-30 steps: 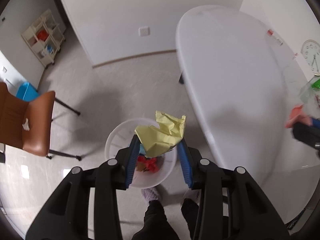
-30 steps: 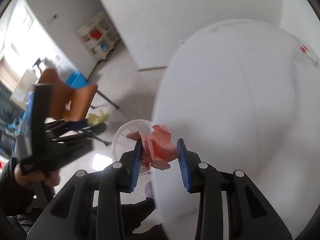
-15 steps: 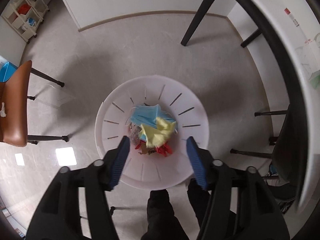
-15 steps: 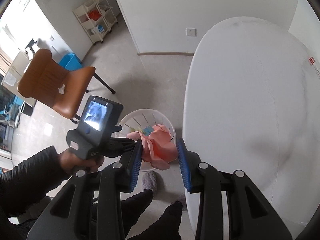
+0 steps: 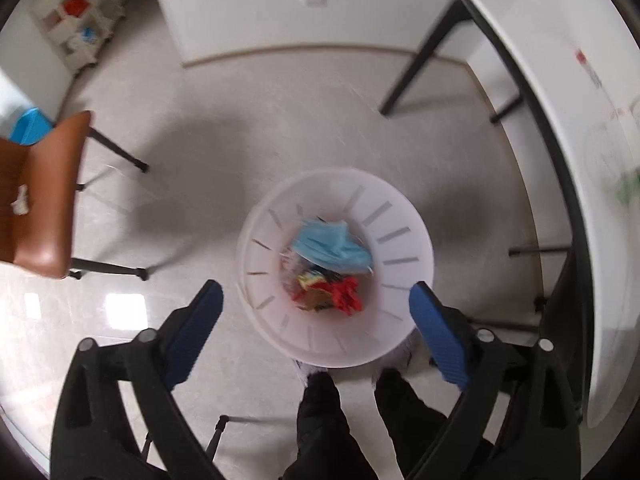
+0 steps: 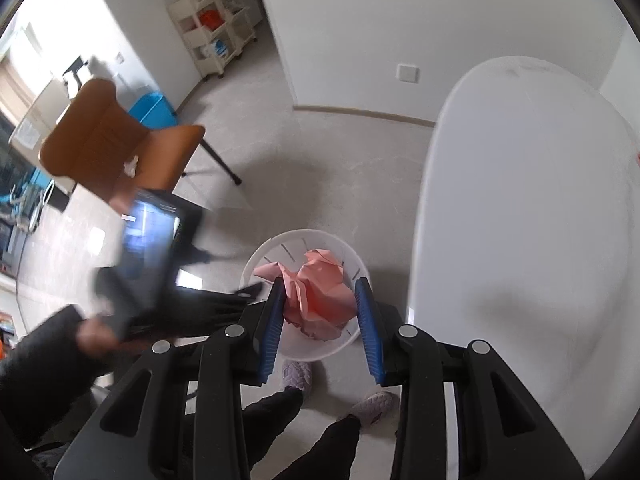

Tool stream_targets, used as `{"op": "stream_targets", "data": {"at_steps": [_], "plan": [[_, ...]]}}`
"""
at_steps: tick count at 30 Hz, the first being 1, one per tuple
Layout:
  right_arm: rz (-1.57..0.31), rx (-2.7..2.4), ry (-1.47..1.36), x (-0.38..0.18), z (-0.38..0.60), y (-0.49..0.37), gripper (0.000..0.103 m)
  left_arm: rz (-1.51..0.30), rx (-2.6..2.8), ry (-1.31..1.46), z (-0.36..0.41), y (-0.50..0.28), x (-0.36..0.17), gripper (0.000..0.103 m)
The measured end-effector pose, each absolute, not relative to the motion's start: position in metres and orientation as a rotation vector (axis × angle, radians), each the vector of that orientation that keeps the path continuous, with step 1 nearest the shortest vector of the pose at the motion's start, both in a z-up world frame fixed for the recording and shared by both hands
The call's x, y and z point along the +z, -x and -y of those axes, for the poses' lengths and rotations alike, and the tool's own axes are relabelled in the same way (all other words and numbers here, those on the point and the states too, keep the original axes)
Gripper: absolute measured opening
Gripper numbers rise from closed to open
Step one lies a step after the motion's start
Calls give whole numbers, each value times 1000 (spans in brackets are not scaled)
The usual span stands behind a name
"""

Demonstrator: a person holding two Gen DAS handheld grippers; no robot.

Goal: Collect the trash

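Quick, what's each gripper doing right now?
Left gripper: open, holding nothing.
Right gripper: shut on the pink crumpled paper.

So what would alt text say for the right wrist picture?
A black claw with blue fingers grips a crumpled pink paper above a white bin on the floor, beside a white table. A brown chair stands further left.

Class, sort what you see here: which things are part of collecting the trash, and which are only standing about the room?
Part of the job:
white bin
crumpled pink paper in the right gripper
blue face mask and red scraps in the bin
open left gripper

Standing about:
brown chair
white table
shelf cart
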State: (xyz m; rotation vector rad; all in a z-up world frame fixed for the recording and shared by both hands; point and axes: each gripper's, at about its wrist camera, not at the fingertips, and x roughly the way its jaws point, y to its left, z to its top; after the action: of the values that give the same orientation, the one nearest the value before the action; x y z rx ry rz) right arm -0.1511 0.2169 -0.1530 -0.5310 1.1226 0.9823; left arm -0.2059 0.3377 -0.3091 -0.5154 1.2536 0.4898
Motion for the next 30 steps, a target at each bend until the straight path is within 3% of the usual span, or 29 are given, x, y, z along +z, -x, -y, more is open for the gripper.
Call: {"op": "stream_targets", "data": {"at_steps": [6,7,9,10,11,14,18,23,30], "plan": [[-1173,1073,625,-231,-264,163,37,-1228,636,523,-355,260,-281,91],[-1185,1082,639,-246,-270,166,41,-1228,659,522,-356,268,-278,91],[-1225,1092,662,-273,-281,171,61,-1227,703,522,-358,282,-272,91],[-1244,1080,676,-286,-285,173,77,-1224,725,521,-359,288,-270,91],[-1258,1065,691,-299,-288,176,81,-1222,742,520,-360,292,-268,91],[-1296,1038,727,-315,-289,181,82,-1223,769,511,-358,297,-263,91],[-1269,1043,687,-283,-278,176,88,-1177,779,462,-348,287,-236,91],[-1171,968,631,-197,-242,152,98,-1052,735,399,-320,258,-176,91],[-1027,823,480,-78,-140,104,100,-873,611,343,-251,198,-81,91]]}}
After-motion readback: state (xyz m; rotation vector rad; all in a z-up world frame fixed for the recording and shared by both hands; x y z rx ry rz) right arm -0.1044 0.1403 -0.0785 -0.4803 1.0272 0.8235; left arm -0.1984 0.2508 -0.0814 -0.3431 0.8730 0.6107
